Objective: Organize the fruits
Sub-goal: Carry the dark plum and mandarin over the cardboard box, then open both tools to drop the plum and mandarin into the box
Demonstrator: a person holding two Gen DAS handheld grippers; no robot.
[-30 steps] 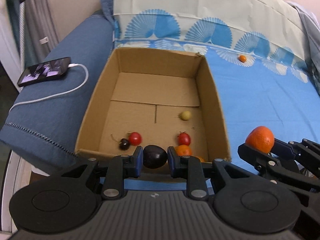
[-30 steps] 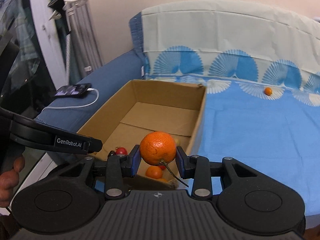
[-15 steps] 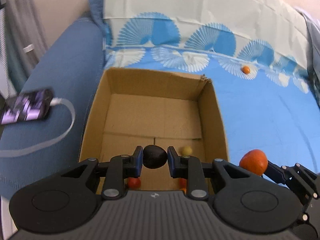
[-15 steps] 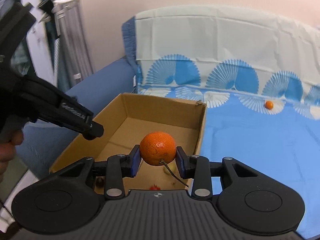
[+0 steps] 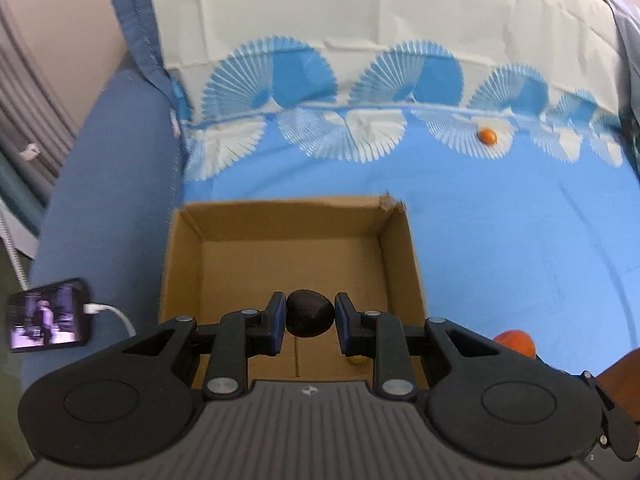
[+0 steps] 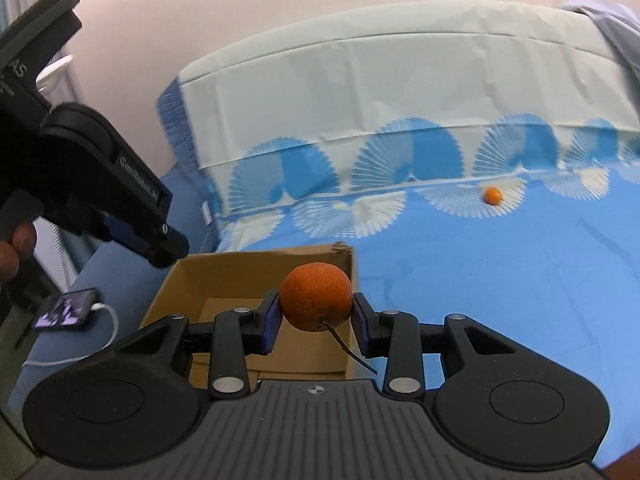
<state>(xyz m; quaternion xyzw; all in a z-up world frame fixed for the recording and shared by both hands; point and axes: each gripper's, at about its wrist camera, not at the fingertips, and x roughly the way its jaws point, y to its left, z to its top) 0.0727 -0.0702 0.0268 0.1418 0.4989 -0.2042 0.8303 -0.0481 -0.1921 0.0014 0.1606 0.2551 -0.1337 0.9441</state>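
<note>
Two grippers, each clamped on fruit — the left gripper pinches a dark plum above the cardboard box, the right gripper squeezes a stemmed orange over the box's right wall. Farther off, a small orange fruit lies on the blue sheet; a phone rests on the armrest.

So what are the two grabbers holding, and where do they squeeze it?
Left gripper squeezes a dark plum by its sides; right gripper squeezes an orange by its sides.

Soft even light, fisheye-bent edges, slight blur
</note>
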